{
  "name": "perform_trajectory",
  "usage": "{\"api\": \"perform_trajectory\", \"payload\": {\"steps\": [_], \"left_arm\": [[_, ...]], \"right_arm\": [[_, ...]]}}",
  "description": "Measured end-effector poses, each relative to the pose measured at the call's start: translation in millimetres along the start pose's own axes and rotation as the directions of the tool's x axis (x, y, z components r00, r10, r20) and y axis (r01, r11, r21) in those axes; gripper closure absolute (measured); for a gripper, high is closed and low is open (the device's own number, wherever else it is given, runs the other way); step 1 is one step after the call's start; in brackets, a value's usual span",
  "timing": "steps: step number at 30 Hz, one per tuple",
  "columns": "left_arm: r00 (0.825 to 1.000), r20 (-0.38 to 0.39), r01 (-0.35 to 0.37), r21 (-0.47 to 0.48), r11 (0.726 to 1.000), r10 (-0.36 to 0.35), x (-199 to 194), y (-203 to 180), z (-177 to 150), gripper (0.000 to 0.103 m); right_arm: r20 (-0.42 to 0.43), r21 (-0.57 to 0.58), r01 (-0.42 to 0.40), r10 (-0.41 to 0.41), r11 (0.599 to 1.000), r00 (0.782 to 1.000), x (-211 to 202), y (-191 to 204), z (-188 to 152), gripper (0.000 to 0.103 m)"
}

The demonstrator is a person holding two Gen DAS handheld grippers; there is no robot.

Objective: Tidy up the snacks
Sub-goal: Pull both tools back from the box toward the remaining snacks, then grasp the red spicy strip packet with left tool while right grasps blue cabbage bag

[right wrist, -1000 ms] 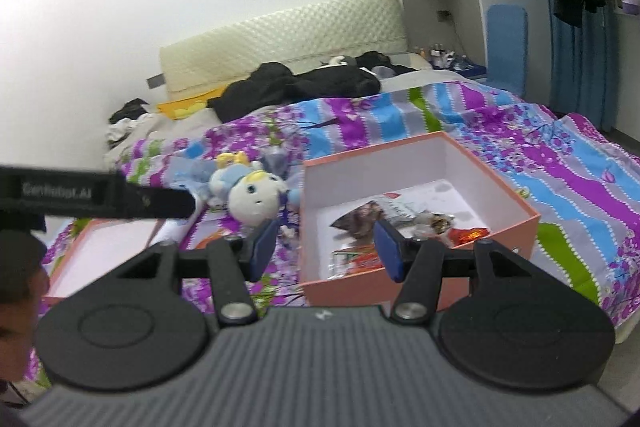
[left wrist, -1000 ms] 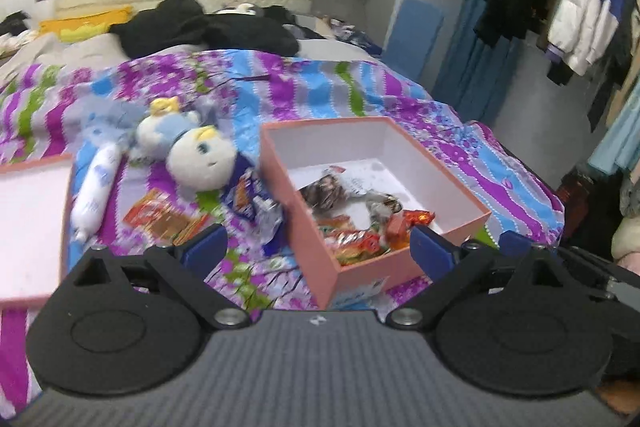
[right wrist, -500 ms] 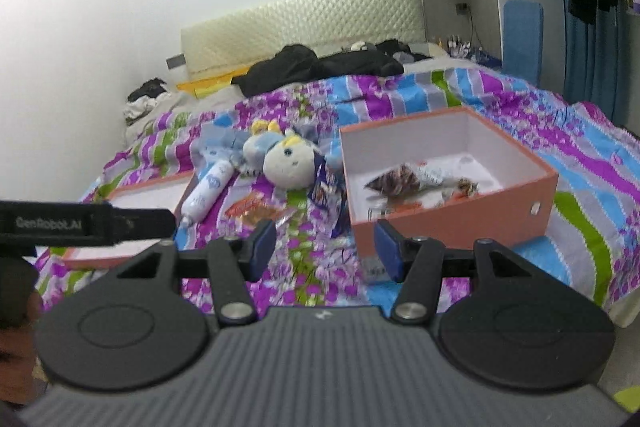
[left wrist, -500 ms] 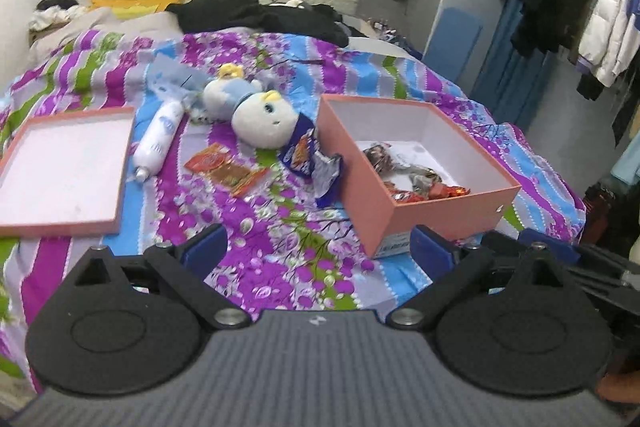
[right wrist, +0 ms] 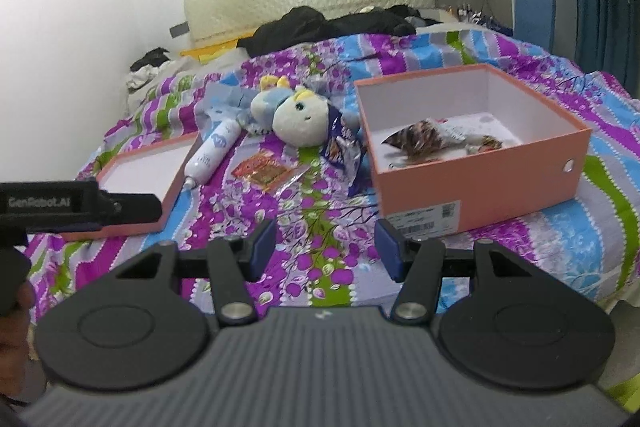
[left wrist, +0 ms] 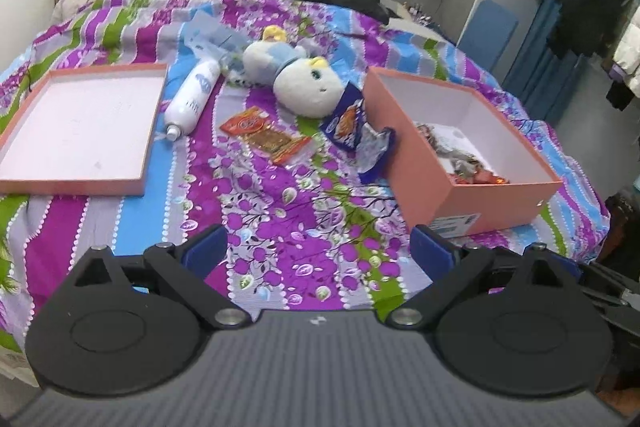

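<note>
I am facing a bed [left wrist: 304,211] covered by a purple, blue and green floral bedspread, which is carrying everything listed below.

The open salmon box [left wrist: 472,195] is sitting on the right side of the bed. It is holding several snack packets [right wrist: 424,139] on its white floor. Its lid [left wrist: 80,123] is lying upside down on the left side, well apart from the box.

A plush toy [left wrist: 304,83] is lying between box and lid, toward the headboard. A white bottle [left wrist: 192,99] is lying on its side just beside the lid's right edge, cap toward me.

A blue snack packet [left wrist: 352,123] is lying torn open near the box's left wall; whether it is touching the wall I cannot tell. An orange-red snack packet [left wrist: 268,135] is lying flat on the bedspread between the bottle and the blue packet.

My left gripper [left wrist: 320,251] is hovering over the near part of the bed with its fingers [left wrist: 204,251] standing wide apart and nothing between them.

My right gripper [right wrist: 326,247] is hovering beside the box's near left corner with its fingers [right wrist: 264,239] standing moderately apart, also gripping nothing. The body of the left gripper is showing at the left edge of the right wrist view.
</note>
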State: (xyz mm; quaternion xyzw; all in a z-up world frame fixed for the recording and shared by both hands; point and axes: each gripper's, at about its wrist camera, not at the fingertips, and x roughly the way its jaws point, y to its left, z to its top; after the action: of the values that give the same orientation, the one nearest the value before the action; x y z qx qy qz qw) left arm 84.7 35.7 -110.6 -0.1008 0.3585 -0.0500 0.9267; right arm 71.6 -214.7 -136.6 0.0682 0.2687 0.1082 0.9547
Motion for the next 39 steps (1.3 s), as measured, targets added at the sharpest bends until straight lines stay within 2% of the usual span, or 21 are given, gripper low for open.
{"api": "perform_trajectory", "payload": {"steps": [6, 11, 13, 18, 21, 25, 29, 33, 36, 39], "left_arm": [[0.999, -0.042, -0.023, 0.018, 1.0, 0.024, 43, 16, 5, 0.004], [0.997, -0.062, -0.041, 0.015, 0.999, 0.042, 91, 40, 19, 0.004], [0.996, -0.077, -0.05, 0.001, 0.999, 0.05, 113, 50, 29, 0.004], [0.995, -0.097, -0.008, -0.085, 0.996, -0.001, 172, 76, 56, 0.004], [0.991, -0.106, 0.065, -0.185, 0.981, -0.086, 208, 93, 71, 0.004], [0.978, -0.128, 0.118, -0.306, 0.945, -0.164, 259, 110, 84, 0.005], [0.963, -0.168, 0.13, -0.389, 0.912, -0.209, 305, 121, 89, 0.006], [0.956, -0.187, 0.124, -0.438, 0.89, -0.225, 331, 128, 92, 0.01], [0.956, -0.195, 0.107, -0.465, 0.879, -0.22, 341, 130, 100, 0.01], [0.958, -0.192, 0.089, -0.509, 0.856, -0.214, 349, 134, 107, 0.01]], "right_arm": [[-0.031, -0.004, -0.008, 0.008, 1.0, 1.0, 41, 14, -5, 0.046], [-0.022, -0.004, 0.007, -0.007, 1.0, 1.0, 86, 25, -4, 0.046], [-0.016, -0.005, 0.028, -0.028, 1.0, 0.999, 105, 29, -4, 0.046], [0.009, 0.024, 0.1, -0.1, 0.995, 0.995, 155, 37, -2, 0.046], [0.025, 0.06, 0.146, -0.148, 0.987, 0.989, 184, 38, -1, 0.046], [0.022, 0.096, 0.211, -0.214, 0.973, 0.977, 220, 35, 3, 0.047], [0.006, 0.132, 0.26, -0.263, 0.957, 0.965, 247, 30, 6, 0.047], [-0.024, 0.195, 0.299, -0.3, 0.934, 0.954, 262, 24, 10, 0.047], [-0.031, 0.223, 0.33, -0.332, 0.917, 0.943, 273, 21, 15, 0.047], [-0.063, 0.274, 0.358, -0.355, 0.892, 0.933, 284, 16, 18, 0.047]]}}
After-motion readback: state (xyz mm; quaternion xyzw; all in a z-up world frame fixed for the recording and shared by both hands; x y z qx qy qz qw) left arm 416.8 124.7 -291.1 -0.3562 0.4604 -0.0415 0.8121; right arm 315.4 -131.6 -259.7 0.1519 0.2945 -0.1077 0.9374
